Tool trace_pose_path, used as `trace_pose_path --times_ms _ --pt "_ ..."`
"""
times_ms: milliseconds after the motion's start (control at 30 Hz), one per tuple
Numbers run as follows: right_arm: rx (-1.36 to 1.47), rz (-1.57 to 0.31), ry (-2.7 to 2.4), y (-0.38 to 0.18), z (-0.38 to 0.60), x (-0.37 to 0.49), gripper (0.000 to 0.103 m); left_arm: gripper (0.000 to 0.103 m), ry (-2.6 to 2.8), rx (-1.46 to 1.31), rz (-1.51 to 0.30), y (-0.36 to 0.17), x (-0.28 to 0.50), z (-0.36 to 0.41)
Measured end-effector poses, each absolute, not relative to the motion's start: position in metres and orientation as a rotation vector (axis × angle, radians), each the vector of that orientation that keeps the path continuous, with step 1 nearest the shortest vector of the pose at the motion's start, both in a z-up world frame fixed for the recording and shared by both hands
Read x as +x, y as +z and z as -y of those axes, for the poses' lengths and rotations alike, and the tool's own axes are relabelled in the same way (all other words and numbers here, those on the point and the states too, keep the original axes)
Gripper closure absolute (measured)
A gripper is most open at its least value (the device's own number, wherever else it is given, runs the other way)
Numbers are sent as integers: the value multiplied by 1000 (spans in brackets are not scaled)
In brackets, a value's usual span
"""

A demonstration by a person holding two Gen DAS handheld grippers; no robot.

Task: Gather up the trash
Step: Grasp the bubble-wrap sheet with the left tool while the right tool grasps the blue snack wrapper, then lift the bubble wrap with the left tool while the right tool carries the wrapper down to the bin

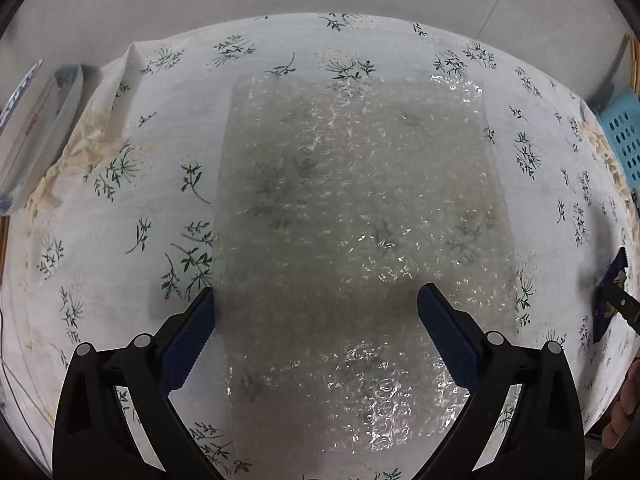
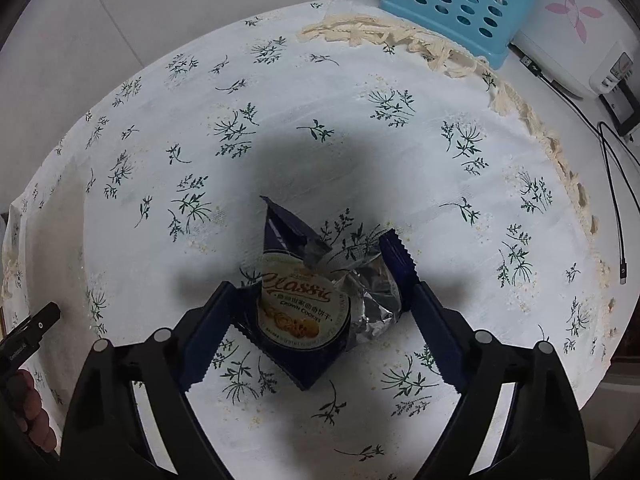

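Observation:
A clear sheet of bubble wrap (image 1: 352, 200) lies flat on the flowered tablecloth (image 1: 132, 208). My left gripper (image 1: 316, 300) is open just above it, one finger at its left edge, the other over the sheet. A torn dark blue cookie wrapper (image 2: 304, 308) with a silver inside lies on the cloth in the right wrist view. My right gripper (image 2: 320, 284) is open, its fingers on either side of the wrapper, not closed on it. The wrapper and the right gripper also show at the right edge of the left wrist view (image 1: 608, 300).
A light blue perforated basket (image 2: 460, 0) stands at the table's far right edge, also in the left wrist view (image 1: 624, 136). A white device (image 2: 576, 36) with black cables lies right of it. A white and blue box (image 1: 36, 120) sits at the left edge.

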State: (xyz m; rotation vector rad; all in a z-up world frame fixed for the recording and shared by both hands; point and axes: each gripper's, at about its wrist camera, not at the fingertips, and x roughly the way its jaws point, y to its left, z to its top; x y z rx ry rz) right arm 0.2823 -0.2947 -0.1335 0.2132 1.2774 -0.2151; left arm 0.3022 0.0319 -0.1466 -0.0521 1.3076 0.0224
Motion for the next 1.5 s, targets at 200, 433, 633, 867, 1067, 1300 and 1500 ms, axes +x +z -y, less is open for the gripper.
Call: trace_pose_path --times_ms 200,433,633,867,1067,1300,1500 --pt "199 -1279 -215 -136 290 288 46 24 8 -16 -1343 -143 311 -17" --pt "211 -1298 -204 -142 284 292 70 68 -14 14 -1359 -136 312 -3" --pt "234 -1288 -204 -142 291 291 83 89 -31 27 -1350 -130 309 -4" --pt "242 -1267 -156 -135 303 279 87 92 -41 -17 -1311 -116 287 -12" --pt "224 -1237 -138 -120 297 265 87 92 -45 -26 -1267 -103 274 -15" --pt "194 -1205 -116 -99 294 251 87 92 -46 -43 -1242 -95 267 -24" --pt "152 -1169 -109 -86 280 248 87 92 -48 -51 -1233 -89 257 -22"
